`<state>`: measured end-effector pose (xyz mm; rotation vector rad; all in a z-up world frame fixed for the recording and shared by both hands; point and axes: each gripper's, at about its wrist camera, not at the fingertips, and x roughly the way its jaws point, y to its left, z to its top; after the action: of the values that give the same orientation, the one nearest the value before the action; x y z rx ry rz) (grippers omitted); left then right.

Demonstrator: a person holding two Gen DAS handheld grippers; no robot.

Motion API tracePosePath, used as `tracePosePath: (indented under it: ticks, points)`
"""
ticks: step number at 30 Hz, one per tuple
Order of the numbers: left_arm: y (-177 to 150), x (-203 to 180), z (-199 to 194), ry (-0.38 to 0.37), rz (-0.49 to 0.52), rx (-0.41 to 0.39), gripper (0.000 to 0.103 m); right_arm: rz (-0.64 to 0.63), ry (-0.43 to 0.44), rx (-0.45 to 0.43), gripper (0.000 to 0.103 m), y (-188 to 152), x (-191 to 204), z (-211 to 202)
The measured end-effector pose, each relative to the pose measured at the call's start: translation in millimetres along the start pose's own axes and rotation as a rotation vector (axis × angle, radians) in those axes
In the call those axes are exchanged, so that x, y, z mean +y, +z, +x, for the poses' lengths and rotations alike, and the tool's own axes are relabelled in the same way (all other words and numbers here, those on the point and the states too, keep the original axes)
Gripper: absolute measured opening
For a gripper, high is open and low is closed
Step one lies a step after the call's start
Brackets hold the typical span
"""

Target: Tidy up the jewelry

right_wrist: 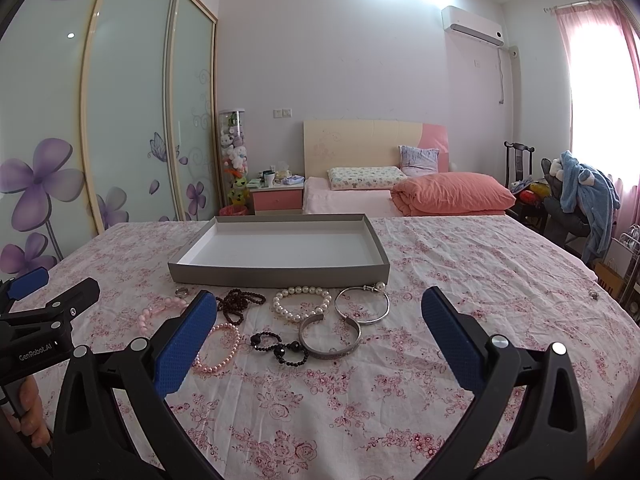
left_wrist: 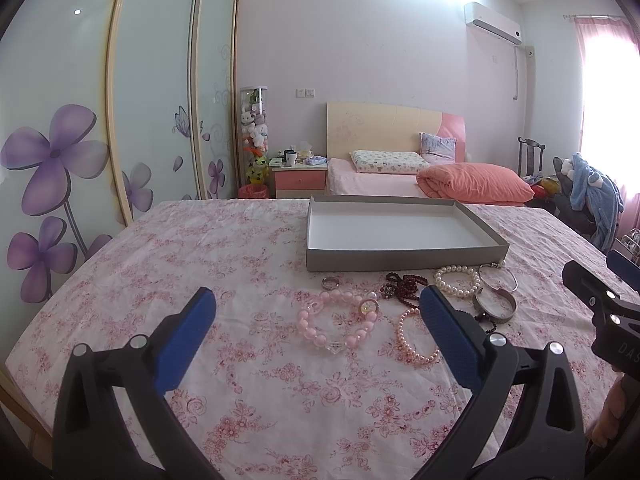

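Note:
A grey box lid with a white inside lies empty on the floral cloth. In front of it lie a pink bead bracelet, a small ring, dark red beads, a white pearl bracelet, a pink pearl bracelet, black beads, a wide silver cuff and a thin silver bangle. My left gripper hangs open over the pink bracelets. My right gripper hangs open over the cuff and pearls.
The table wears a pink floral cloth, with bare cloth to the right. A small metal item lies near the right edge. Sliding wardrobe doors stand left; a bed and a chair with clothes lie beyond.

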<state>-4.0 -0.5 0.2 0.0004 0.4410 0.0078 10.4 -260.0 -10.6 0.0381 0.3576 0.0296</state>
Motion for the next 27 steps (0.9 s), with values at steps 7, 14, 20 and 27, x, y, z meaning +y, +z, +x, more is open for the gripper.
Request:
tracePosePath:
  ticks: [7,14,20,27]
  points:
    - [1.5,0.4,4.0,-0.006,0.001,0.003,0.099,0.001,0.001,0.001,0.101,-0.1,-0.1,0.2]
    - [1.5,0.5,4.1,-0.007,0.001,0.004,0.099,0.001,0.001,0.003,0.101,-0.5,0.0,0.4]
    - [1.6,0.5,4.2,-0.007,0.001,0.004,0.099,0.001,0.001,0.003,0.101,-0.8,0.0,0.5]
    - [1.6,0.5,4.3,-0.007,0.001,0.006,0.099,0.002,0.001,0.003,0.101,-0.9,0.1,0.8]
